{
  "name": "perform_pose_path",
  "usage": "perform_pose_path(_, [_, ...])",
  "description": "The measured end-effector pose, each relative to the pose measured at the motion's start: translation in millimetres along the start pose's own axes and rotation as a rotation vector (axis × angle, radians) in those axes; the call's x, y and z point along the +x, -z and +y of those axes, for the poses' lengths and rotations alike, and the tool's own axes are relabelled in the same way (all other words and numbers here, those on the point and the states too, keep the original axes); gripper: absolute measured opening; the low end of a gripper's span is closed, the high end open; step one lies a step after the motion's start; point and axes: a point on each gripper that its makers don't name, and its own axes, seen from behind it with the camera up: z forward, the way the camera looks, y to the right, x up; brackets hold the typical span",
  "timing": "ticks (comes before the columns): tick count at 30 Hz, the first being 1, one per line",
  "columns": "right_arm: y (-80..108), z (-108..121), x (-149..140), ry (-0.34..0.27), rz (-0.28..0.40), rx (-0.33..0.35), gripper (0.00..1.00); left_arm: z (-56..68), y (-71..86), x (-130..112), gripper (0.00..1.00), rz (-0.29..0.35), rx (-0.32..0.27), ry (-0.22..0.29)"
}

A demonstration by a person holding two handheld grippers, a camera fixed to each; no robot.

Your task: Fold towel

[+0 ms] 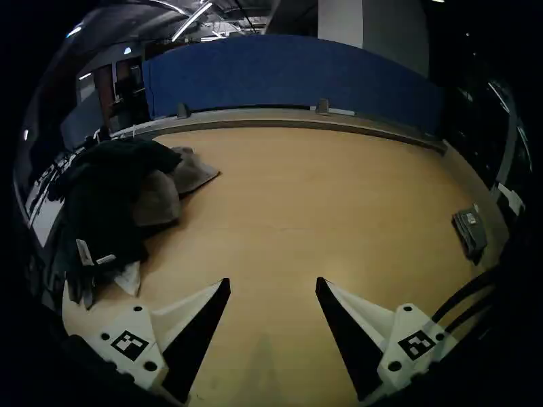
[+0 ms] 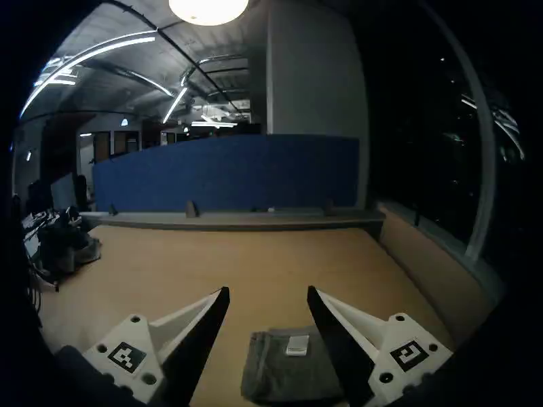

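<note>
The right hand-held gripper (image 2: 267,289) stands wide with nothing between its two fingers, and the towel (image 2: 292,372) lies just below it on the wooden worktop (image 2: 224,264): a grey cloth, folded flat, seen in the gap between the fingers, nearer their roots than their tips. The right finger crosses the towel's right edge in this view, and I cannot tell whether it touches the cloth; the left finger stands clear of it. A small white tag (image 2: 297,344) sits at the towel's far edge. The left hand-held gripper (image 1: 272,281) is also spread wide and holds nothing, with bare wood beneath and ahead of it. In the left gripper view the folded towel (image 1: 470,232) shows far off to the right, near the worktop's edge and well apart from those fingers. To the left of that gripper a loose pile (image 1: 115,197) of dark and grey cloth is heaped near the worktop's left side, apart from the fingers; the right gripper view catches that pile (image 2: 68,247) far off to the left. A blue partition (image 1: 285,78) runs along the back of the worktop
</note>
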Motion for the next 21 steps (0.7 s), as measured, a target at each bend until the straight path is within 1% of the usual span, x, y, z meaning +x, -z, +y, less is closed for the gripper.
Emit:
perform_pose_path(3, [1.5,2,7,-0.019,0.054,-0.025,0.92,-0.2,1.7,9,0.94,0.039,-0.006,0.007])
perform_pose_path(7, [4.8,-3,16,-0.032,0.101,-0.037,0.93,-1.8,6.5,29,0.94,0.126,-0.01,0.019])
perform_pose_path(9, [6.0,-5,20,-0.033,0.115,-0.04,0.95,-2.9,10.0,40,0.94,0.175,-0.01,0.026])
perform_pose_path(12, [7.1,-11,25,-0.036,0.131,-0.039,0.96,-4.3,20.4,64,0.94,0.267,-0.013,0.034])
perform_pose_path(13, [7.5,-13,26,-0.036,0.134,-0.036,0.96,-5.8,26.9,76,0.94,0.315,-0.011,0.033])
perform_pose_path(15, [8.1,-16,29,-0.037,0.14,-0.03,1.0,-8.4,38.2,97,0.93,0.397,-0.009,0.03])
perform_pose_path(17, [8.6,-18,32,-0.039,0.144,-0.031,1.0,-10.2,48.6,115,0.94,0.474,-0.006,0.024])
perform_pose_path(18, [8.7,-19,33,-0.039,0.147,-0.031,1.0,-11.0,52.8,122,0.94,0.505,-0.005,0.022])
perform_pose_path(21, [8.9,-22,35,-0.04,0.152,-0.035,1.0,-11.8,58.8,133,0.94,0.543,-0.004,0.014])
